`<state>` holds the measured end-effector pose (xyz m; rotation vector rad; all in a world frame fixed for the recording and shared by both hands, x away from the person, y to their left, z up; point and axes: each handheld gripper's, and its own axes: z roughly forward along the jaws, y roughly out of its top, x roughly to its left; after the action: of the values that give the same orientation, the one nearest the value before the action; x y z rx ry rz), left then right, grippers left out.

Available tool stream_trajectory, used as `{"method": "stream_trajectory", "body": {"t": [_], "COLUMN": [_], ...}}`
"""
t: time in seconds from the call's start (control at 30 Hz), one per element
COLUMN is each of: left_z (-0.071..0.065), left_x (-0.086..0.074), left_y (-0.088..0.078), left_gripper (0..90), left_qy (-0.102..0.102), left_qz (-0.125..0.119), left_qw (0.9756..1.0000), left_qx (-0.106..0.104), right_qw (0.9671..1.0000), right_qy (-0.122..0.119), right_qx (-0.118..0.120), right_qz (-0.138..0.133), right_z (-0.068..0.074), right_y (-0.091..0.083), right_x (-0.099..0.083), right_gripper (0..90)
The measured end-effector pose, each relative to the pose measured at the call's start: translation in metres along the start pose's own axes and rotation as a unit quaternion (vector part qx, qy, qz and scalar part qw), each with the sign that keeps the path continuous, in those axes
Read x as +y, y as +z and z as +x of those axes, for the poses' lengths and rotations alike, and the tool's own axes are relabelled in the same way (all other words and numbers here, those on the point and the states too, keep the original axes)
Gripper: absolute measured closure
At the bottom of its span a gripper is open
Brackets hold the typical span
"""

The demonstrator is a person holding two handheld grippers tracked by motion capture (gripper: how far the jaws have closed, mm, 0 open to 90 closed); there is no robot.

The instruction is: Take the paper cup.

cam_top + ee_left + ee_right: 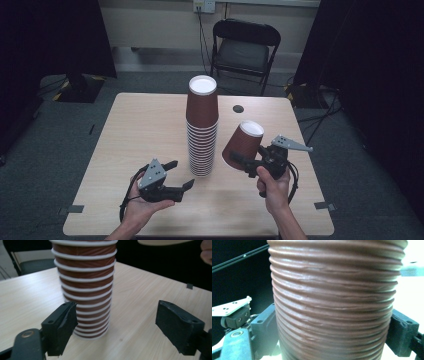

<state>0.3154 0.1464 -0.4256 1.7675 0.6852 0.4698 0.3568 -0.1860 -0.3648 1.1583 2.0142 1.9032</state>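
Brown cup [241,144] tilts, clamped in right gripper [239,161].

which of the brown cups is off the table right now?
The single brown cup clamped in the right gripper, tilted in the air. The others sit nested upside down in the stack on the table.

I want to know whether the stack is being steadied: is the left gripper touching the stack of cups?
Apart. In the left gripper view the left gripper stands open, and bare table shows between its right jaw and the stack of cups.
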Motion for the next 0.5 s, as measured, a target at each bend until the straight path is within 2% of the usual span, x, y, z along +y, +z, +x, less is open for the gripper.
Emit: {"method": "stream_trajectory", "body": {"t": [0.03, 0.07, 0.13, 0.2, 0.3, 0.4, 0.5], "left_z": [0.0, -0.003, -0.005, -0.006, -0.009, -0.013, -0.016], "left_x": [0.0, 0.001, 0.002, 0.002, 0.003, 0.003, 0.004], "left_y": [0.0, 0.003, 0.006, 0.007, 0.012, 0.016, 0.021], "left_gripper": [20.7, 21.0, 20.9, 21.0, 25.4, 25.6, 28.7], "left_qy": [0.0, 0.008, 0.014, 0.01, 0.022, 0.012, 0.01], "left_qz": [0.0, -0.014, -0.022, -0.022, -0.025, -0.033, -0.038], "left_qw": [1.0, 0.9999, 0.9997, 0.9997, 0.9993, 0.9992, 0.9989], "left_qx": [0.0, -0.003, -0.002, -0.008, -0.014, -0.022, -0.028], "right_qw": [1.0, 1.0, 1.0, 0.9999, 0.9996, 0.9995, 0.9993], "right_qy": [0.0, 0.006, 0.006, 0.01, 0.026, 0.028, 0.033], "right_qx": [0.0, 0.005, 0.005, 0.004, 0.008, 0.01, 0.011], "right_qz": [0.0, 0.003, 0.006, 0.005, 0.002, 0.005, 0.01], "right_z": [0.0, 0.002, 0.005, 0.006, 0.007, 0.009, 0.011], "right_y": [0.0, 0.0, 0.0, 0.0, -0.002, -0.003, -0.004], "right_x": [0.0, -0.002, -0.004, -0.005, -0.009, -0.012, -0.016], "right_gripper": [14.9, 14.8, 14.8, 14.8, 14.8, 14.8, 14.8]}}
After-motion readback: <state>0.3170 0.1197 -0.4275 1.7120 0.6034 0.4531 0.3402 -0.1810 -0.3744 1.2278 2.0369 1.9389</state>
